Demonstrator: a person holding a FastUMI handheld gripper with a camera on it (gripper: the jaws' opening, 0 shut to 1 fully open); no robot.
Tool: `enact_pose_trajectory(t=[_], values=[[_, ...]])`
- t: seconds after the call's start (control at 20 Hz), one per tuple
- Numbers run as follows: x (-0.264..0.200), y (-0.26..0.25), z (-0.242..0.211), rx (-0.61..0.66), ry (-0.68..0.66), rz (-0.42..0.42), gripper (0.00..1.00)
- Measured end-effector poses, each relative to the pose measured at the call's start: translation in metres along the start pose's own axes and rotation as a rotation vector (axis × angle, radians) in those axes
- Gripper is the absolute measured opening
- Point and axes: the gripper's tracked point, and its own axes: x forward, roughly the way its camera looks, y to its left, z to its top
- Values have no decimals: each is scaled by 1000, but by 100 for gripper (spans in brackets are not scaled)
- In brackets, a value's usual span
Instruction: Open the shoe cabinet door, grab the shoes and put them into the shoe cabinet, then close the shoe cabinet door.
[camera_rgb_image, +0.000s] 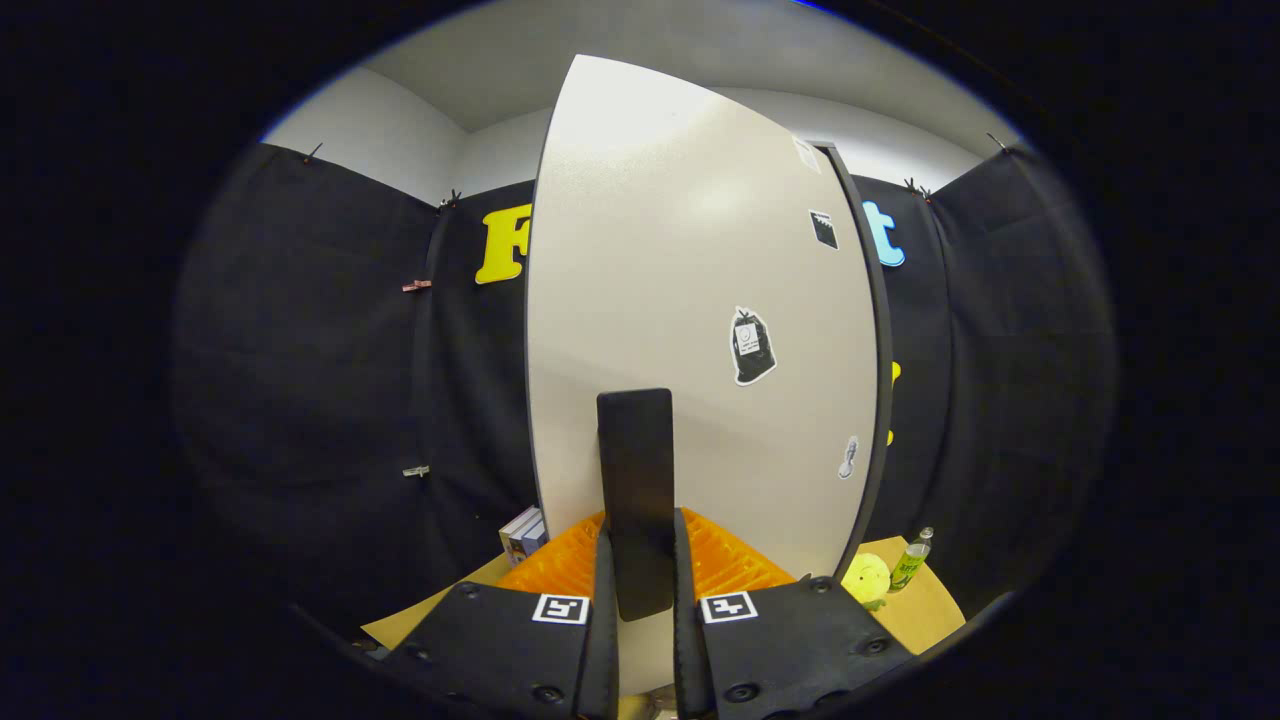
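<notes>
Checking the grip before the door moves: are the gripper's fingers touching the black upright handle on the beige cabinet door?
Touching. The gripper view shows the gripper with a finger pressed against each side of the black upright handle on the beige cabinet door, no gap visible.

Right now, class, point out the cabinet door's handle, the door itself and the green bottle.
handle (635, 480): gripper view, middle of the dark bar, clamped between the gripper (637, 560) fingers.
cabinet door (660, 300): gripper view, bare pale panel.
green bottle (910, 565): gripper view, its body.
</notes>
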Motion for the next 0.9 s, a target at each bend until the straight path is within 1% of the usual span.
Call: enact_pose_trajectory(t=[0.25, 0.45, 0.65, 0.75, 0.9], values=[[-40, -36, 5, -16, -21, -38, 25], [-62, -69, 8, 5, -20, -84, 25], [-74, -99, 10, -44, -8, -145, 24], [-77, -110, 11, -39, -2, -174, 24], [-83, -122, 12, -7, 5, -189, 24]])
